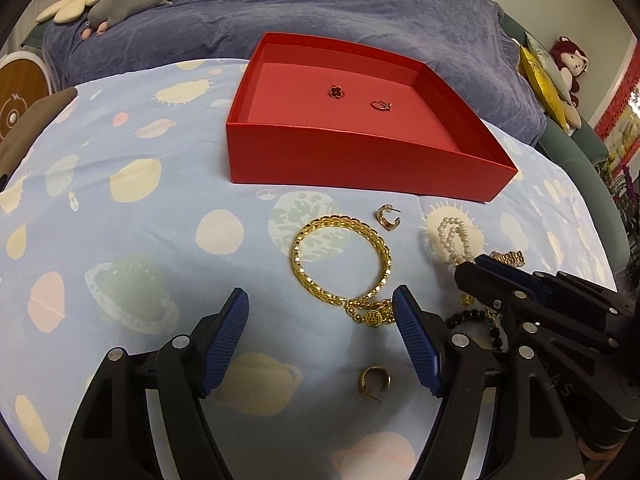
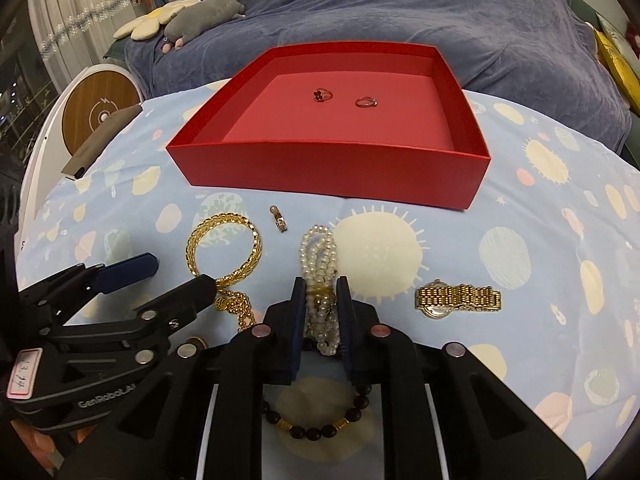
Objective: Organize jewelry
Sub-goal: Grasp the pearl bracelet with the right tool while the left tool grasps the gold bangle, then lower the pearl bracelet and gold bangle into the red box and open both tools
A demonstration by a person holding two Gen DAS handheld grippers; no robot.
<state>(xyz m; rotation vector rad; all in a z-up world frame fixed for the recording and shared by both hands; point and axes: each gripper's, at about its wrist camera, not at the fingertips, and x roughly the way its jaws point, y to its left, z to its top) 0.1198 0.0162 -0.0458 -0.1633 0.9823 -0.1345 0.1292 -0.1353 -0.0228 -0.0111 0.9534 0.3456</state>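
A red box [image 1: 360, 156] [image 2: 320, 164] stands on the planet-print cloth and holds a clover ring [image 2: 322, 95] and a plain ring [image 2: 366, 101]. My right gripper [image 2: 320, 284] is shut on the pearl bracelet [image 2: 318, 248], its pads pressing the strands from both sides. My left gripper [image 1: 320, 294] is open just in front of the gold bracelet [image 1: 298, 248], whose charm chain touches the right finger. A black bead bracelet [image 2: 316, 428] lies under the right gripper. A gold watch [image 2: 458, 298] lies to its right.
A small earring [image 1: 389, 216] lies just in front of the box. A gold hoop earring [image 1: 374, 380] lies between the left gripper's fingers. A blue-covered sofa [image 2: 400, 8] with plush toys [image 2: 200, 16] runs behind the table. A round wooden-faced device [image 2: 100, 108] stands at the left.
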